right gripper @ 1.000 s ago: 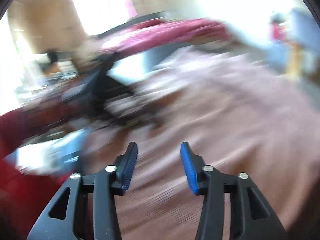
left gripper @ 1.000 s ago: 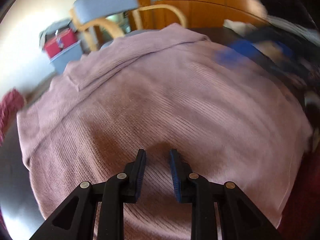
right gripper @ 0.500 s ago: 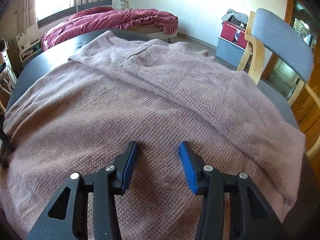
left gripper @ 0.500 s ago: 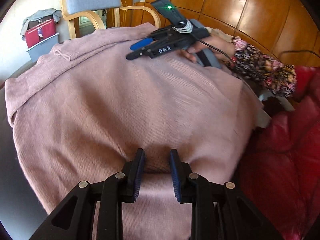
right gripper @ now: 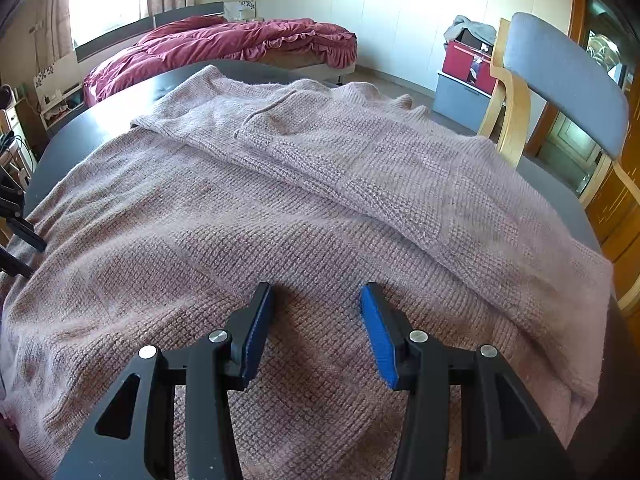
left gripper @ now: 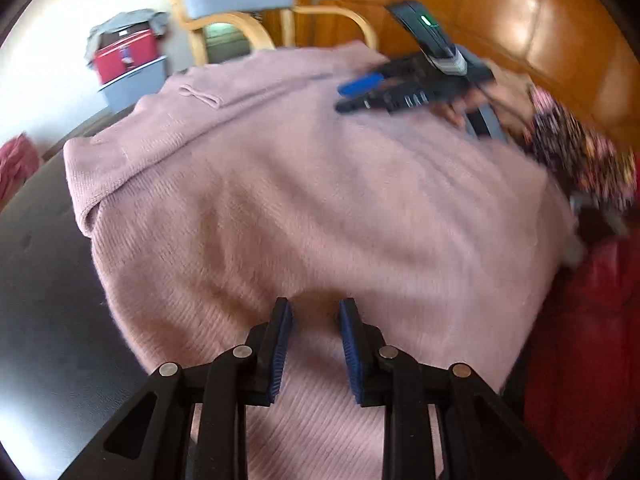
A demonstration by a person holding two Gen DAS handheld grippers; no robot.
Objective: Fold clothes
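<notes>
Two grippers over pink knit sweater (right gripper: 320, 208) on dark table (left gripper: 44, 280). Left gripper (left gripper: 315, 312) narrow, empty. Right gripper (right gripper: 316, 300) wider, empty.

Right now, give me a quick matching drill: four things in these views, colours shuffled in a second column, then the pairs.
Things:
1. sweater
2. chair backrest
3. bedding
4. table

Colours:
A. dark red
B. black
C. dusty pink
D. grey-blue

Pairs: 1-C, 2-D, 3-A, 4-B
</notes>
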